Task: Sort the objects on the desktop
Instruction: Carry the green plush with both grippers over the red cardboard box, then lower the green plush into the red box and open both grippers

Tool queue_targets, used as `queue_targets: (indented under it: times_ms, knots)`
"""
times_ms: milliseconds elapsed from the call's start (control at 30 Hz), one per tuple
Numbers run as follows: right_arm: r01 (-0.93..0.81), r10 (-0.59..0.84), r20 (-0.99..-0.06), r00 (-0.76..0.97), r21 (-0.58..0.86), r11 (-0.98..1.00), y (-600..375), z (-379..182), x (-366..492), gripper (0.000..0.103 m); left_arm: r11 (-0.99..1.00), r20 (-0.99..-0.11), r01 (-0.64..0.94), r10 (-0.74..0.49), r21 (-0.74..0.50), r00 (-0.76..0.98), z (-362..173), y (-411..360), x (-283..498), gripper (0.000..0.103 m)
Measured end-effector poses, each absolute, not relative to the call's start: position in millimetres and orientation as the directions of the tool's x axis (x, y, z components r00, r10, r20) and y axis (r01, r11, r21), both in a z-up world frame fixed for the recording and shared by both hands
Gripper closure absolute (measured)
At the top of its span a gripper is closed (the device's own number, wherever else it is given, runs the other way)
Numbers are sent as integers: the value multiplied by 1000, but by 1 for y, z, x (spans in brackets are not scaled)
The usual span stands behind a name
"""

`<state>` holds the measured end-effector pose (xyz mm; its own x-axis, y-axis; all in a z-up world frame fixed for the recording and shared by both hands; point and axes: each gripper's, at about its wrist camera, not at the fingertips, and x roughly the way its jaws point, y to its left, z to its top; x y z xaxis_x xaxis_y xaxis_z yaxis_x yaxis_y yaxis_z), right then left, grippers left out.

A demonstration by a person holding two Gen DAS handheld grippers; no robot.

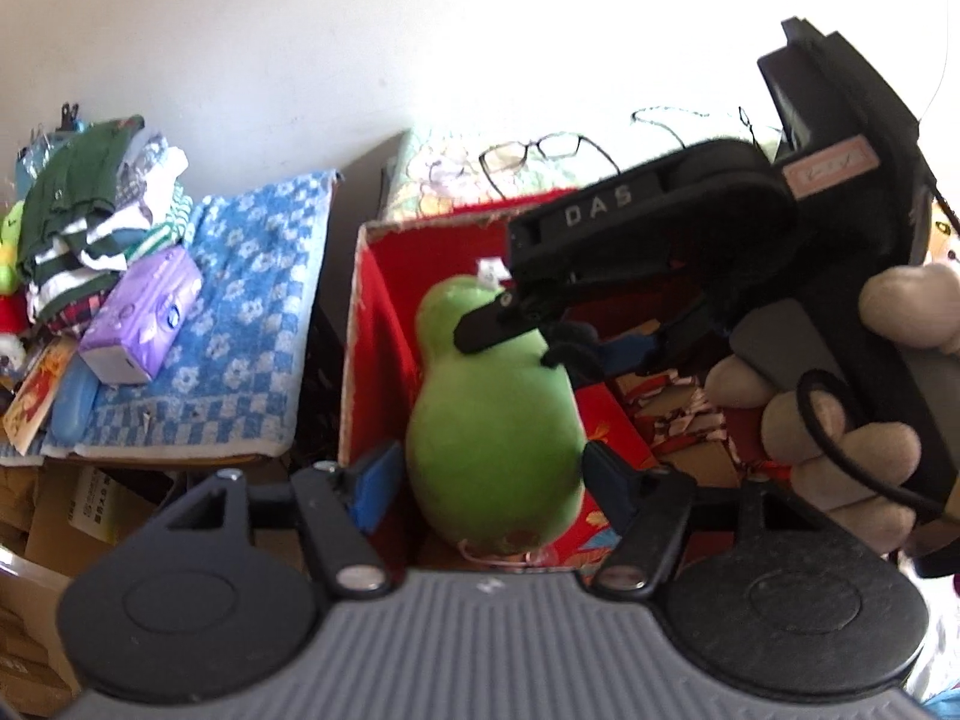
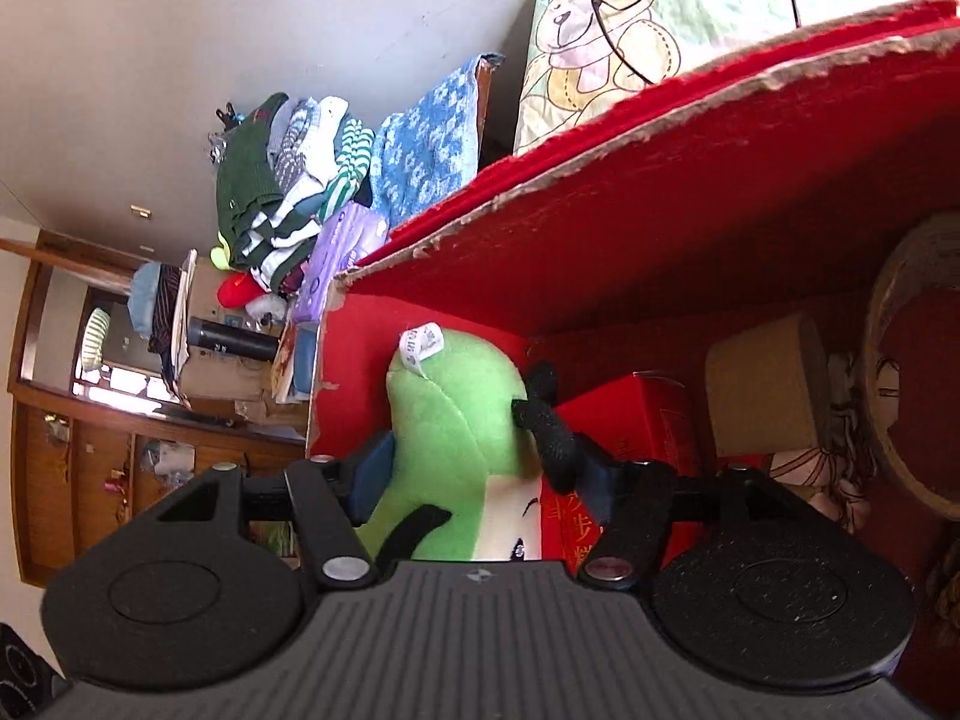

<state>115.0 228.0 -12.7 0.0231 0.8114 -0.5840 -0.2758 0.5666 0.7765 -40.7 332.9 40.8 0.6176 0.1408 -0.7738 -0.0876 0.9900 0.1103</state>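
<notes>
Pale wall behind; cluttered desktop in front, with a blue checked towel (image 1: 240,324), a heap of folded clothes (image 1: 90,228) and a purple tissue pack (image 1: 144,315) whose print is too blurred to read. Red box (image 1: 384,324) with frayed cardboard edges sits centre; green plush toy (image 1: 498,420) lies inside it against the left wall, white sewn tag (image 2: 423,345) at one end, printing illegible. Left gripper (image 1: 489,480): blue pads either side of the plush, jaws spread, whether the pads touch the fabric cannot be told. Right gripper (image 2: 483,474): jaws parted around the plush, one pad clear of it, other pad behind the toy's black limb (image 2: 543,420). In the left wrist view the right gripper's body shows raised letters "DAS", a pink label on its housing unreadable, gloved hand (image 1: 840,408) around the handle. Red carton (image 2: 618,450) in the box bears gold characters, cut off by the gripper. Eyeglasses (image 1: 534,153) rest on a bear-print cloth (image 2: 600,48) beyond.
</notes>
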Motion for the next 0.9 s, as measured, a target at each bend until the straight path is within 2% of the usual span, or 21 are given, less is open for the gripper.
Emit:
queue_targets:
  times_ms: [133, 200, 300, 367, 433, 500, 533, 567, 600, 667, 767, 900]
  knots:
    - [-261, 841, -536, 68, 804, 534, 217, -11, 115, 37, 995, -726, -79, 98, 59, 681, 57, 333, -49, 36]
    - [-255, 860, -503, 91, 823, 508, 211, -10, 115, 41, 999, -703, -48, 45, 15, 709, 63, 330, -52, 38]
    - [-253, 879, -468, 90, 843, 475, 208, -10, 114, 55, 1000, -700, 20, -30, -23, 713, 63, 322, -54, 40]
    - [-246, 876, -477, 68, 843, 478, 212, -11, 116, 61, 998, -707, 43, -60, -43, 704, 59, 318, -53, 51]
    - [-224, 869, -492, 50, 843, 490, 213, -12, 118, 61, 994, -717, 47, -103, -97, 689, 55, 325, -51, 51]
    - [-225, 889, -458, 28, 863, 452, 213, -13, 119, 61, 984, -733, 49, -162, -173, 661, 48, 334, -45, 51]
    - [-230, 898, -440, 13, 873, 430, 213, -13, 119, 61, 980, -735, 44, -177, -196, 655, 46, 337, -45, 49]
    - [-233, 903, -430, -6, 879, 417, 215, -13, 120, 61, 976, -734, 38, -187, -215, 653, 44, 340, -45, 42]
    - [-231, 903, -428, -22, 881, 412, 216, -14, 120, 61, 974, -736, 32, -191, -225, 649, 40, 342, -43, 42]
    - [-226, 903, -428, -42, 884, 409, 218, -14, 120, 60, 976, -742, 21, -178, -217, 647, 36, 345, -43, 50]
    - [-234, 907, -417, -55, 888, 395, 219, -12, 119, 59, 982, -752, 29, -161, -186, 640, 33, 342, -44, 52]
    - [-226, 912, -410, -21, 890, 395, 214, -12, 116, 59, 987, -764, 26, -140, -159, 630, 28, 341, -44, 62]
